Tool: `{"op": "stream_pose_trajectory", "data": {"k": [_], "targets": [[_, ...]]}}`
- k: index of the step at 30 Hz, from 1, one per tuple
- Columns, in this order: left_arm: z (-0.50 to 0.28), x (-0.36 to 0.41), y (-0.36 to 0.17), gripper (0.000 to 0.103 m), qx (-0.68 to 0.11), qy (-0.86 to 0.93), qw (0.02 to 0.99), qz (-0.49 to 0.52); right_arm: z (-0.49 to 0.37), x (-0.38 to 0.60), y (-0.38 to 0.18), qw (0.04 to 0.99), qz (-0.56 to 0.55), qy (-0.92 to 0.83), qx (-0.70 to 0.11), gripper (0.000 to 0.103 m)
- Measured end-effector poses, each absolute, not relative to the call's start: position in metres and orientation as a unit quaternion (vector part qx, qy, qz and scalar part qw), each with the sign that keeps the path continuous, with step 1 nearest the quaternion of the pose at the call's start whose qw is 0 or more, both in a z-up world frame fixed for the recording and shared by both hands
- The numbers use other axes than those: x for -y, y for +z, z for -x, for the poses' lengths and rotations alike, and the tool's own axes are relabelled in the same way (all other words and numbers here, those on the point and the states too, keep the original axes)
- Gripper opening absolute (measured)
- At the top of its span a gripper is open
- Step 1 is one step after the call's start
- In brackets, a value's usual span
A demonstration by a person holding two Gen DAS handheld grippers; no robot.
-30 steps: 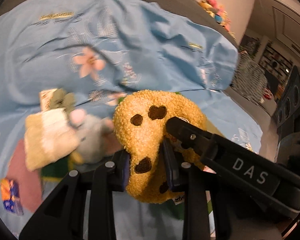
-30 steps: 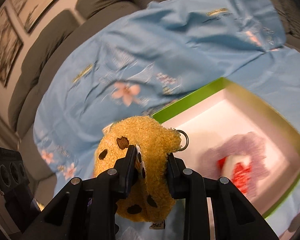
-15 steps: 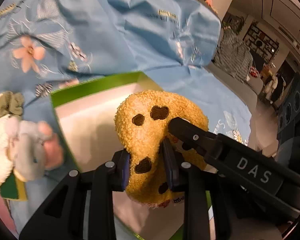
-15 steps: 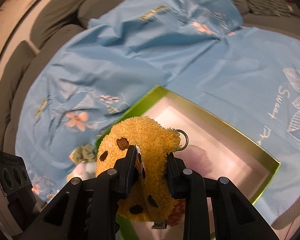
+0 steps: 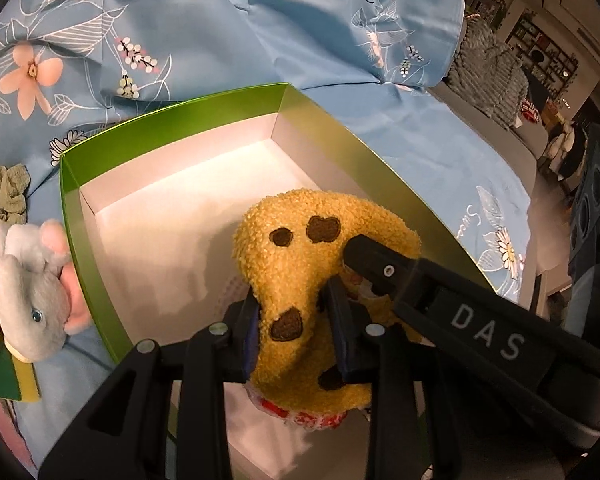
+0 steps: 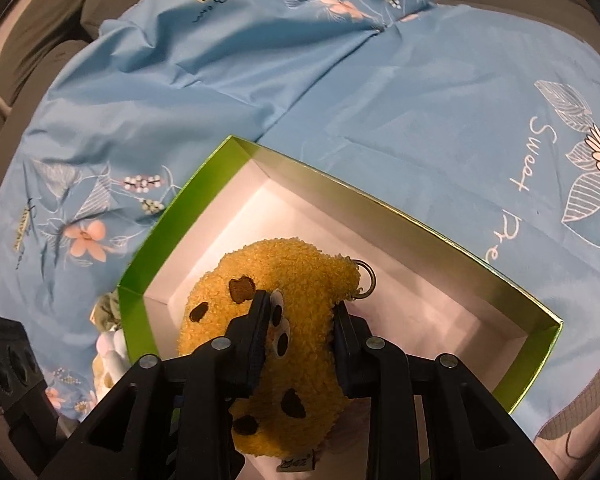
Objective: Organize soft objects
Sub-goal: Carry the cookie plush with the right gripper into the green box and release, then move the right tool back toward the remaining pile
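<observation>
Over the open green box (image 5: 172, 108), low above its white floor, the yellow plush toy (image 5: 296, 276) is held by both grippers at once. It has been carried there within the last second from above the blue floral sheet (image 5: 220, 28), so the placing step looks nearly done and a release is judged to be next. The left gripper (image 5: 294, 320) is clamped across the toy's lower part, though its jaws have just been opening slightly while the pile is still pressed between them. The right gripper (image 6: 300, 334) is clamped on the toy's far side, beside its metal ring (image 6: 366, 280). The toy is nubbly, soft and lobed, with dark brown patches. Something red and white is partly seen beneath it. Left of the box lies a grey plush animal (image 5: 28, 292).
</observation>
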State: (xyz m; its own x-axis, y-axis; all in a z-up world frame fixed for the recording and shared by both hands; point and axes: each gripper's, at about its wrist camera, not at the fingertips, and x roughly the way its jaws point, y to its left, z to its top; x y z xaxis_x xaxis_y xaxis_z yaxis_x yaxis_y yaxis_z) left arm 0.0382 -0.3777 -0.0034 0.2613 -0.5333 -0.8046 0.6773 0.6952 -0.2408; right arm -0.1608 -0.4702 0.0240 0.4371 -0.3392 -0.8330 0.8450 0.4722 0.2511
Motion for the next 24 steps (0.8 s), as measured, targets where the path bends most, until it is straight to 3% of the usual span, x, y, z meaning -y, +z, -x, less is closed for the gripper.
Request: {"op": "stream_pose_trajectory", "data": {"k": [5, 6, 8, 10, 13, 24], "targets": [[-0.033, 0.371, 0.002, 0.039, -0.463, -0.375, 0.799, -0.076, 0.165, 0.465, 0.031, 0.778, -0.341, -0.386, -0.359, 0.041], [-0.032, 0.370, 0.005, 0.042, -0.462, -0.370, 0.802, -0.078, 0.166, 0.464, 0.033, 0.780, -0.340, -0.387, -0.356, 0.047], [-0.030, 0.368, 0.009, 0.060, -0.455, -0.355, 0.812, -0.089, 0.169, 0.461, 0.038, 0.785, -0.340, -0.385, -0.346, 0.062], [-0.028, 0.358, 0.016, 0.065, -0.441, -0.349, 0.823, -0.084, 0.170, 0.455, 0.045, 0.796, -0.333, -0.378, -0.334, 0.077], [-0.026, 0.343, 0.023, 0.076, -0.440, -0.345, 0.827, -0.060, 0.168, 0.441, 0.057, 0.818, -0.308, -0.367, -0.317, 0.086], [-0.013, 0.256, 0.050, 0.083, -0.393, -0.266, 0.880, -0.029, 0.144, 0.393, 0.071, 0.868, -0.247, -0.300, -0.309, 0.095]]}}
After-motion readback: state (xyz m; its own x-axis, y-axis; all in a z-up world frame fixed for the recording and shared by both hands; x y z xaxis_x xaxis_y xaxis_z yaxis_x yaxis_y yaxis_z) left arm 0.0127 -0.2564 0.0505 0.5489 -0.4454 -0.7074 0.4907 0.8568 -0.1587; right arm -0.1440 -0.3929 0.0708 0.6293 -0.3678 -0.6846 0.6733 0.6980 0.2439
